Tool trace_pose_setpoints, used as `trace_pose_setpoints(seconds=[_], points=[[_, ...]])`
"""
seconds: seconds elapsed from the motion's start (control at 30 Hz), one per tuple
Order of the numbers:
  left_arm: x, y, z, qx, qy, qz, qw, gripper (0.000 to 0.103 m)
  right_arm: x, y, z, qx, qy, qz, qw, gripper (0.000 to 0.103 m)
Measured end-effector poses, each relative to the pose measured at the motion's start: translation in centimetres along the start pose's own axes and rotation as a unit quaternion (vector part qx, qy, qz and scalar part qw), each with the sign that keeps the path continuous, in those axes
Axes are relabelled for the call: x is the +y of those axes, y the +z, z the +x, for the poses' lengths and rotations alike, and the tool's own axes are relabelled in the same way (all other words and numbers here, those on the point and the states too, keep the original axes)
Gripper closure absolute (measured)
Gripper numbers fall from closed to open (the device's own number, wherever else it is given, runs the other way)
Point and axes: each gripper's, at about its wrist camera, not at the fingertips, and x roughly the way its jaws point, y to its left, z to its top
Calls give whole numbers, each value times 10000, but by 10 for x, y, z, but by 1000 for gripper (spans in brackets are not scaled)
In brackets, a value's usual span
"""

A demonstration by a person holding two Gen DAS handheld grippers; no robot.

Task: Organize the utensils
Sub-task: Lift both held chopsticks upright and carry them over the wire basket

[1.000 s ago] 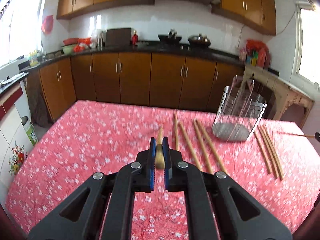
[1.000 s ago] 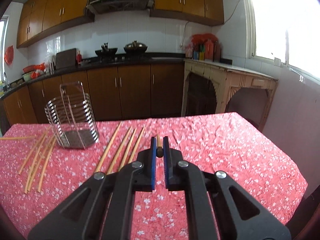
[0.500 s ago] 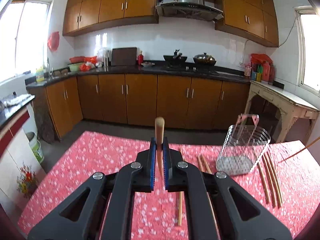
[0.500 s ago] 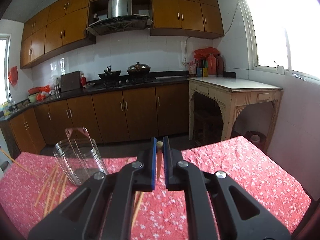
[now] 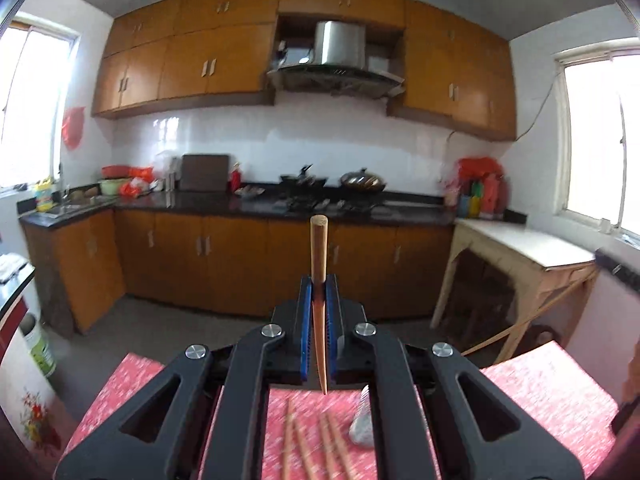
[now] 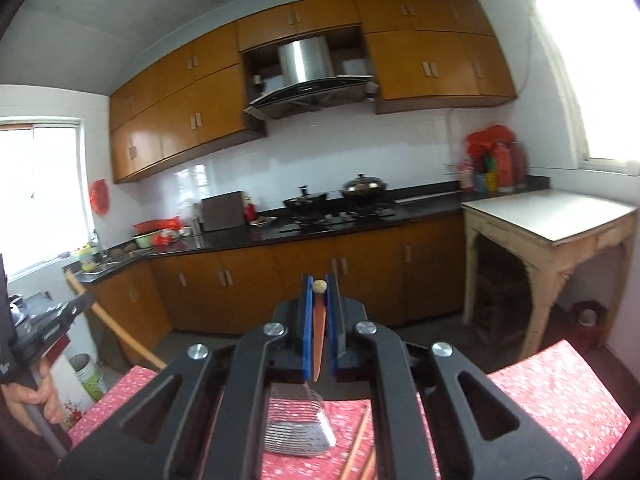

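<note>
Each gripper's fingers clamp one chopstick: left gripper (image 5: 319, 312) its chopstick (image 5: 319, 276), right gripper (image 6: 319, 312) another chopstick (image 6: 318, 336). Best lowered tip-first, vertically, into the wire holder (image 6: 298, 432) on the counter (image 6: 560, 380)

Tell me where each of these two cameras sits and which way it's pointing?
Left wrist view: mounted on the left tongs, facing the kitchen counter; it shows them shut on a chopstick, red tablecloth below.
Right wrist view: mounted on the right tongs, facing the same counter; it shows them shut on another chopstick, wire basket below, and the person's left hand at left.
Both share the range hood and stove.
</note>
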Motion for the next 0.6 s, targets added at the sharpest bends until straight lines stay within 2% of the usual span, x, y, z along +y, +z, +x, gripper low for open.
trace_pose_setpoints(seconds=[0.13, 0.23, 0.43, 0.6], points=[[-23, 3, 10, 7, -255, 17, 9997, 97, 13, -6, 16, 163, 226, -31, 9996, 96], [-32, -7, 26, 190, -403, -34, 9990, 97, 13, -14, 34, 379, 325, 49, 9987, 96], [-40, -31, 60, 599, -387, -94, 9974, 97, 14, -42, 66, 859, 342, 117, 9956, 96], [-43, -48, 93, 914, -292, -150, 9953, 97, -4, -62, 109, 1371, 462, 481, 9883, 96]])
